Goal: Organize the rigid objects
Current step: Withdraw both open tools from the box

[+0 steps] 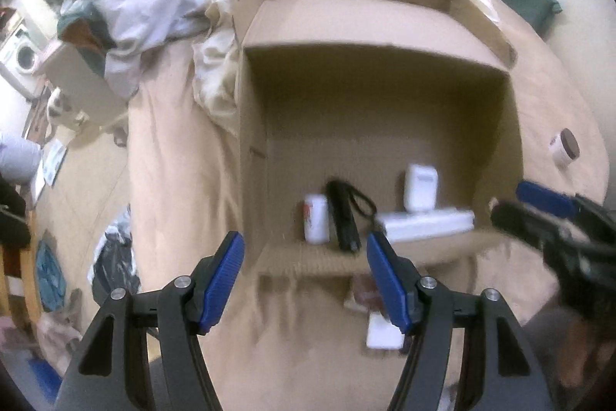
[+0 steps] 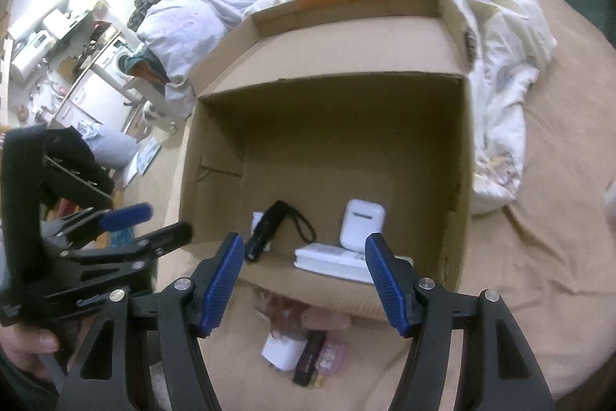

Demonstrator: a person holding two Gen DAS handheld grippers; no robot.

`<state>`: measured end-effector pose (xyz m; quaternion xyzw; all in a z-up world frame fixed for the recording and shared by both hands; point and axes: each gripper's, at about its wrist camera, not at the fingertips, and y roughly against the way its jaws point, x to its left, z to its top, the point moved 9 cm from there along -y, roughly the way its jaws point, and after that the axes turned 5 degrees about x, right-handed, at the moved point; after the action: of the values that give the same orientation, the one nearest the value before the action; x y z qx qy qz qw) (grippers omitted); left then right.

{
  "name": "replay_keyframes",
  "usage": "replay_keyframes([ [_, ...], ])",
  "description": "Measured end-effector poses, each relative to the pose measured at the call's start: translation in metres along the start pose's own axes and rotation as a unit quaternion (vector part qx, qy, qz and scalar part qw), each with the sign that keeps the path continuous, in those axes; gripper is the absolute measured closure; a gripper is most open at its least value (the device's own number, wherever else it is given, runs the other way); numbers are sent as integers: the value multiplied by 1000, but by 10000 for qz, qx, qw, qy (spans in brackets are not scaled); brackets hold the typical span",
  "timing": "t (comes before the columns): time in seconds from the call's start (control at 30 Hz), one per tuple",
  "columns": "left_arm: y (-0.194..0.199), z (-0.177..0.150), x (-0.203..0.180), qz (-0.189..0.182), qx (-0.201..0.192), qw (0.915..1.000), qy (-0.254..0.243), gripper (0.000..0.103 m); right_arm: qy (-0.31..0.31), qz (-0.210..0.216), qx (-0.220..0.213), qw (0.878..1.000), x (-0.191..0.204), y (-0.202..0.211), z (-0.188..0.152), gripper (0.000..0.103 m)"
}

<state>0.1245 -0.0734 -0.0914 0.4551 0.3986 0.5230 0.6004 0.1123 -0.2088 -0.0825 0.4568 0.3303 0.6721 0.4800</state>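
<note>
Four items are sitting inside the cardboard box [image 1: 369, 37] on the bed [image 1: 169, 180]: one white can [image 1: 316, 218], one black flashlight [image 1: 343, 218] with a wrist loop, one white earbud case [image 1: 420, 187] and one flat white box [image 1: 429, 224], all gathered near the front wall. I am holding my left hand-held gripper [image 1: 306, 280] spread wide and gripping nothing, hovering just in front of the box. My right hand-held gripper [image 2: 304, 282] is likewise spread and gripping nothing, pointing at the same front wall. Below it, a small cluster is lying on the sheet outside the box: one white block [image 2: 282, 349], one dark stick-shaped item [image 2: 308, 359] and one pinkish packet [image 2: 332, 357]; blur is keeping me from counting more. One small jar with a brown lid [image 1: 565, 147] is lying on the bed to the right of the box, well apart from it
</note>
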Motion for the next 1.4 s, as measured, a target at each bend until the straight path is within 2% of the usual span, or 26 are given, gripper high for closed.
replay_keyframes([
  [0.13,-7,-30,-6,-23,168,9997,-168,40,-181,34,-19,9998,-8,6,-12,34],
  [0.23,-12,-39,-7,26,177,9995,-242,40,-293,39,13,9996,-13,7,-22,34],
  [0.4,-22,-45,-2,-9,132,9998,-155,40,-557,-45,122,9984,-25,4,-46,34],
  [0.57,-29,-45,8,138,58,9999,-46,40,-816,-138,219,9963,-36,-1,-64,34],
  [0.77,-28,-45,9,158,40,9999,38,40,-756,-262,448,9958,-37,-19,-73,34],
  [0.97,-34,-43,25,47,154,9985,529,40,-1092,39,674,9917,-41,-33,-81,34],
  [1.03,-31,-40,30,71,91,9979,643,40,-1065,3,736,9916,-38,-36,-83,34],
  [1.13,-26,-34,35,80,-28,9972,739,40,-1002,74,932,9906,-28,-45,-87,34],
  [1.27,-21,-29,36,-145,-36,9957,917,40,-1182,524,1305,9830,-6,-65,-89,34],
  [1.4,-16,-28,36,-154,-102,9955,928,40,-1273,577,1521,9784,10,-87,-83,34],
])
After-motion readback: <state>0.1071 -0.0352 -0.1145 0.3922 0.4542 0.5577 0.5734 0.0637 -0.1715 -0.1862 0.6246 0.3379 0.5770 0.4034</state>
